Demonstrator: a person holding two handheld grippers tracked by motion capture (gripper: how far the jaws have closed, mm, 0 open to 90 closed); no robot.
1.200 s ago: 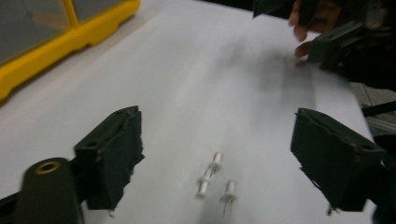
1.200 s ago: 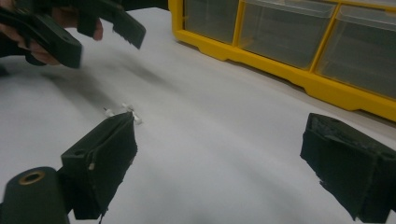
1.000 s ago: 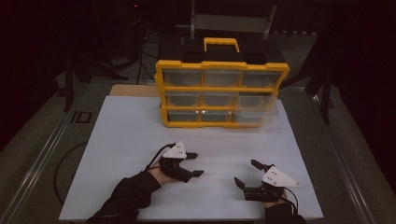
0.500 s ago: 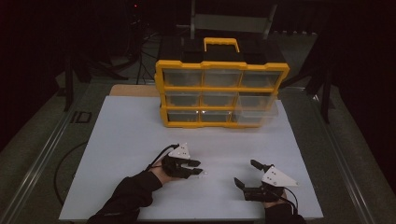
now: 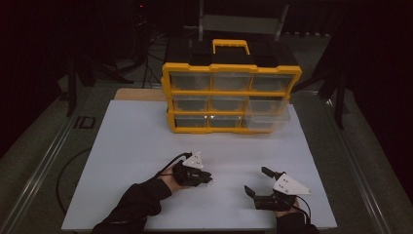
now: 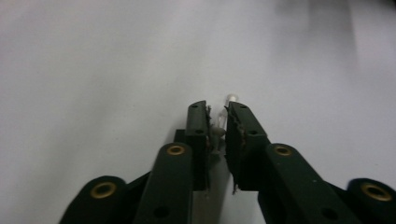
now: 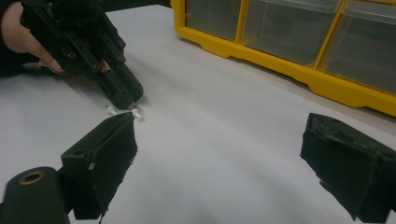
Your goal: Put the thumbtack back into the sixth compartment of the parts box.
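Left hand-held gripper (image 5: 207, 178) pinches a small white peg (image 6: 223, 122) at the tabletop's (image 5: 131, 141) six o'clock, pickup likely underway; lift next, while right hand-held gripper (image 5: 257, 181) gapes idle.

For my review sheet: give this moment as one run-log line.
left tool: shut on small clear part, low over white table | right tool: open, holding nothing | yellow drawer box: at the back

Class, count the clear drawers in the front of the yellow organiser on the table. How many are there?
9: the yellow organiser holds three rows of three clear drawers; the bottom-right drawer sticks out.
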